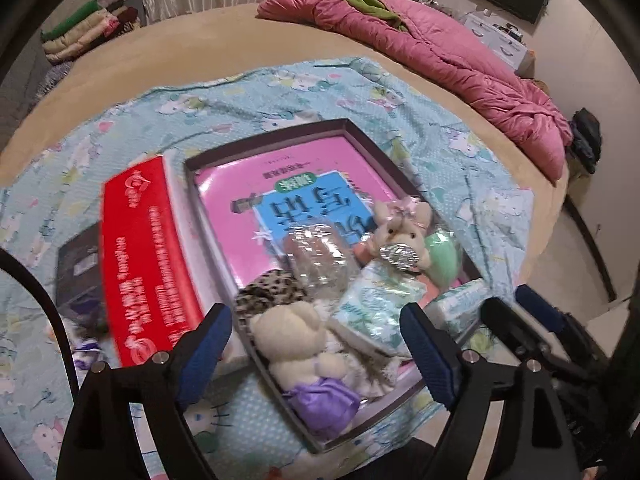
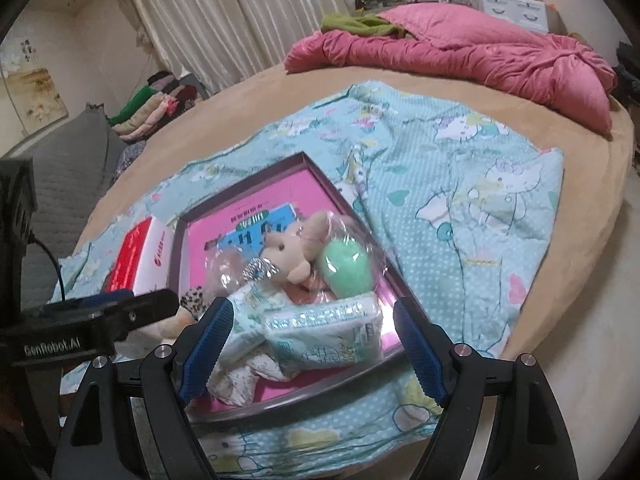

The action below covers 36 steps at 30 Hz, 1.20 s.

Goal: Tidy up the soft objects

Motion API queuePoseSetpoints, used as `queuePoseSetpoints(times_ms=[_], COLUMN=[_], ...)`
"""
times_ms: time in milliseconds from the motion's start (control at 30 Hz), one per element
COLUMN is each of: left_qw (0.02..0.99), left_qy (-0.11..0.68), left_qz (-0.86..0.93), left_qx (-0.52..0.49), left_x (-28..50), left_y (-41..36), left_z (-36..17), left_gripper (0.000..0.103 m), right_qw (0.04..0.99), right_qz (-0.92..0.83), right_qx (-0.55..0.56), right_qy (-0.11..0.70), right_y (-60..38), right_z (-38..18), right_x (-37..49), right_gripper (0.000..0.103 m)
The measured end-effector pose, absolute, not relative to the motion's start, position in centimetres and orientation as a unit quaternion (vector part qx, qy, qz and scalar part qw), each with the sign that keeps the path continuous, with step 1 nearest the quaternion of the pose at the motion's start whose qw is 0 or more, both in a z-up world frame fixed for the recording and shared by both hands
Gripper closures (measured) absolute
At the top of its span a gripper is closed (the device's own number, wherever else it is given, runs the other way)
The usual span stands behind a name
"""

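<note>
Hovering left gripper, jaws wide, tray rim beyond, bedsheet around

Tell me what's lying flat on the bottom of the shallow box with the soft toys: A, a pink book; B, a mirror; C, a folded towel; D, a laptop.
A: a pink book with a blue title panel covers the floor of the shallow box, and the cream teddy bear and wrapped bunny lie on top of it.

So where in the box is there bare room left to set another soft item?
The far half of the box, over the pink book, is free. The near end is crowded: cream bear, bagged bunny, tissue packs.
</note>
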<state>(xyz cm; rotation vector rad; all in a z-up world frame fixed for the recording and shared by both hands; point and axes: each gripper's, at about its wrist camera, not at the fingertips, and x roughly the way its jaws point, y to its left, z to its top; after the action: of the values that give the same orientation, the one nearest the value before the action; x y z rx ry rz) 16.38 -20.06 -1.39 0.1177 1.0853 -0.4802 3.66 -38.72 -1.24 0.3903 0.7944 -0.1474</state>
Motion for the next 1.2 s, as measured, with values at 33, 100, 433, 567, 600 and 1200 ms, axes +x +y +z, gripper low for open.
queuePoseSetpoints(times_ms=[33, 100, 433, 567, 600, 1200], left_qw=[0.830, 0.833, 0.843, 0.846, 0.847, 0.860], left_qy=[0.509, 0.508, 0.497, 0.496, 0.495, 0.483], left_qz=[-0.220, -0.212, -0.196, -0.188, -0.187, -0.156], left_qx=[0.060, 0.060, 0.058, 0.060, 0.060, 0.057], left_x=[16.3, 16.1, 14.3, 13.5, 13.3, 9.9], left_y=[-19.9, -19.3, -17.1, -16.6, -16.5, -13.2], left_z=[-1.3, -1.0, -0.2, -0.1, -0.1, 1.1], left_gripper=[0.017, 0.017, 0.017, 0.017, 0.017, 0.017], right_qw=[0.902, 0.902, 0.902, 0.899, 0.899, 0.905], right_qz=[-0.072, -0.076, -0.078, -0.077, -0.076, -0.067], right_qx=[0.188, 0.183, 0.175, 0.179, 0.179, 0.167], right_qy=[0.383, 0.383, 0.387, 0.393, 0.393, 0.386], right_y=[-38.7, -38.4, -37.2, -36.7, -36.6, -34.3], right_z=[-1.1, -0.9, -0.2, -0.1, -0.1, 2.2], right_x=[3.6, 3.6, 3.2, 3.1, 3.0, 1.0], right_gripper=[0.020, 0.020, 0.019, 0.019, 0.019, 0.019])
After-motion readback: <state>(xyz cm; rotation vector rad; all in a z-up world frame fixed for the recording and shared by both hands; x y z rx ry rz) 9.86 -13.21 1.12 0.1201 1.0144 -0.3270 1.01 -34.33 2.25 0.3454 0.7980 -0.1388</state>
